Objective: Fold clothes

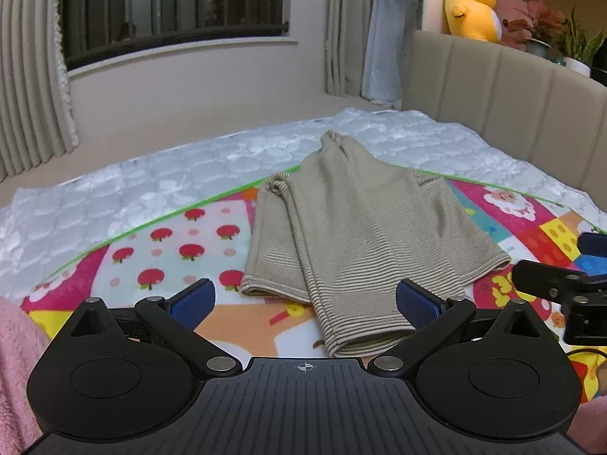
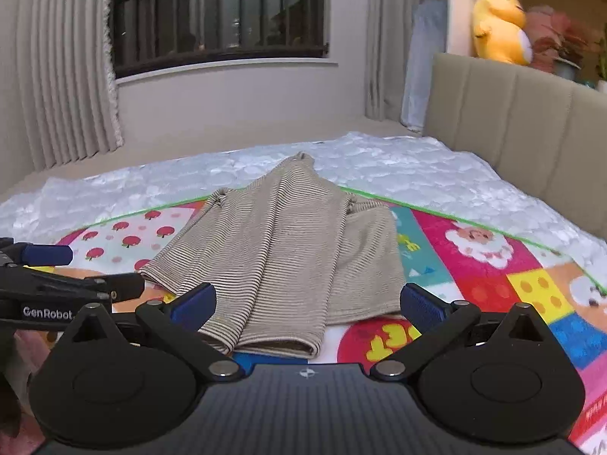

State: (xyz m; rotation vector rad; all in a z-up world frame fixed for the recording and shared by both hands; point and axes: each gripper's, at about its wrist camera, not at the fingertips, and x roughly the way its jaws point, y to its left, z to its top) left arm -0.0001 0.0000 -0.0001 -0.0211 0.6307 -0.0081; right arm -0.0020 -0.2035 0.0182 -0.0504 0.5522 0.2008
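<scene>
A beige striped knit garment (image 1: 353, 235) lies folded lengthwise on a colourful play mat (image 1: 182, 242), its sleeves laid along the body and its hem near me. It also shows in the right wrist view (image 2: 280, 258). My left gripper (image 1: 305, 305) is open and empty, its blue pads either side of the near hem. My right gripper (image 2: 307, 305) is open and empty just before the hem. The right gripper shows at the left wrist view's right edge (image 1: 561, 284); the left gripper shows at the right wrist view's left edge (image 2: 57, 276).
The mat (image 2: 493, 265) lies on a white quilted mattress (image 1: 151, 174). A beige padded headboard (image 1: 512, 106) stands at the right, with a yellow plush toy (image 1: 472, 7) and potted plants above it. A pink cloth (image 1: 15, 360) lies at the near left. A window and curtains are behind.
</scene>
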